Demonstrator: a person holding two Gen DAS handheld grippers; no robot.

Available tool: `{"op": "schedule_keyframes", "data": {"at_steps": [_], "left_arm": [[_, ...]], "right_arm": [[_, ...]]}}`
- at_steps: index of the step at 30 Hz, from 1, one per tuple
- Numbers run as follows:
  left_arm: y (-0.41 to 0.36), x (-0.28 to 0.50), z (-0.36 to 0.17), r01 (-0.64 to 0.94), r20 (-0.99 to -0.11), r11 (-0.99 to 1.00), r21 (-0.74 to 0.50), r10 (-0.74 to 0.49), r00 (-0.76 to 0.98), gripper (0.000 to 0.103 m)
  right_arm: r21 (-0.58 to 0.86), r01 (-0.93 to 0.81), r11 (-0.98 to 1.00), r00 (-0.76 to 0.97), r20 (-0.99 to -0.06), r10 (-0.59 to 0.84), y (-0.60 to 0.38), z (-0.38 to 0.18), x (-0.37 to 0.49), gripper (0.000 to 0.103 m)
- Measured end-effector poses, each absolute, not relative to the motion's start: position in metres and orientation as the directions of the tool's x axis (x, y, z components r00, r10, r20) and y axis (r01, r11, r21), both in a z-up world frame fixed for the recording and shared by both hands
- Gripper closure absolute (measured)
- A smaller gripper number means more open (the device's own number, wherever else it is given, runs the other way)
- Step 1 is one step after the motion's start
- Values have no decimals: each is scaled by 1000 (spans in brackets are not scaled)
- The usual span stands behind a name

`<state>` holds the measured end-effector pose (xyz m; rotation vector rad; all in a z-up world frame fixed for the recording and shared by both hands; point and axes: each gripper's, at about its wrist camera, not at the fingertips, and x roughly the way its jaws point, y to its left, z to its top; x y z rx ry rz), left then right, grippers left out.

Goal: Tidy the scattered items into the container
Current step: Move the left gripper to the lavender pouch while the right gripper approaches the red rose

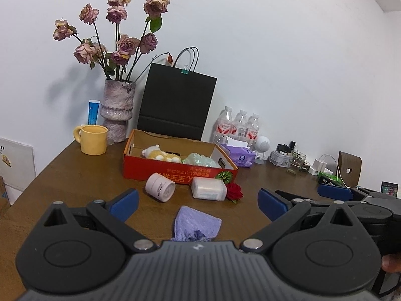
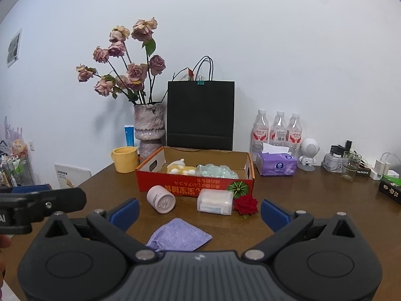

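Note:
An open red cardboard box [image 1: 175, 173] [image 2: 193, 186] sits mid-table with a yellow plush toy [image 1: 160, 153] [image 2: 181, 168] and a pale green plastic bag [image 1: 200, 161] [image 2: 216, 171] inside. In front of it lie a pink jar on its side [image 1: 160, 187] [image 2: 161, 199], a white rectangular container [image 1: 208, 188] [image 2: 215, 201], a red rose [image 1: 234, 191] [image 2: 246, 204] and a purple pouch [image 1: 196, 227] [image 2: 179, 235]. My left gripper [image 1: 198, 204] is open and empty, just short of the pouch. My right gripper [image 2: 199, 212] is open and empty, also just short of the pouch.
A vase of dried roses [image 1: 116, 113] [image 2: 149, 128], a yellow mug [image 1: 92, 139] [image 2: 125, 159] and a black paper bag [image 1: 176, 105] [image 2: 200, 115] stand behind the box. Water bottles [image 2: 277, 130], a purple tissue pack [image 2: 275, 164], a glass [image 2: 351, 165] and small gadgets stand at right.

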<state>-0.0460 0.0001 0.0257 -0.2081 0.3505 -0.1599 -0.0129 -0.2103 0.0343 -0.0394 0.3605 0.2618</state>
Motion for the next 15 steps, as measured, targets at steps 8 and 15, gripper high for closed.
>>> {"op": "schedule_keyframes", "data": {"at_steps": [8,15], "left_arm": [[-4,-51,18,126,-339,963,-236,-203,918,0],[-5,-54,12,134,-351,962,-238,-214,912,0]], "right_arm": [[18,-257,966,896,-370,245,-213,24,-17,0],[13,-260,966,895,-373,246,-212,19,-21,0]]}}
